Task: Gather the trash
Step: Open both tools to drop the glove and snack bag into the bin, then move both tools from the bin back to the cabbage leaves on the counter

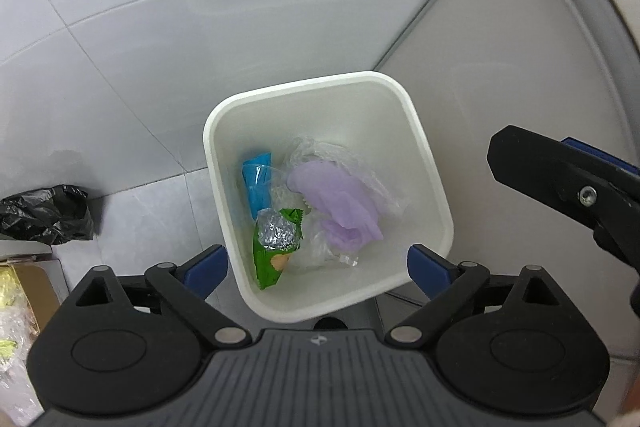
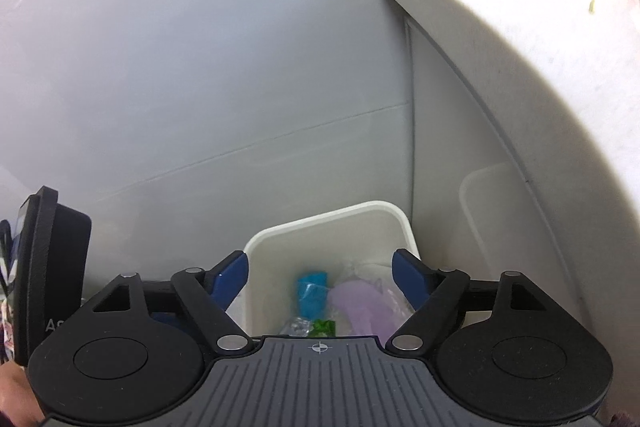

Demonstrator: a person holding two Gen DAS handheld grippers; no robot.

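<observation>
Now both grippers spread wide, nothing btwn: left gripper (image 1: 318,267), right gripper (image 2: 320,273) over white bin (image 1: 308,87) w/ wrappers.

The right gripper (image 2: 320,273) points down over a white bin (image 2: 384,215) that stands on grey floor tiles (image 2: 180,87), with its blue-padded jaws spread wide and nothing between them. Inside the bin lie a blue wrapper (image 2: 311,293), a crumpled purple sheet (image 2: 362,309) with clear plastic around it, and a green wrapper (image 2: 323,327) partly hidden behind the gripper body. Beside the bin rises a white cabinet (image 2: 460,167) with a rounded counter edge (image 2: 540,75) above. The other gripper (image 2: 52,267) shows at the left edge.
</observation>
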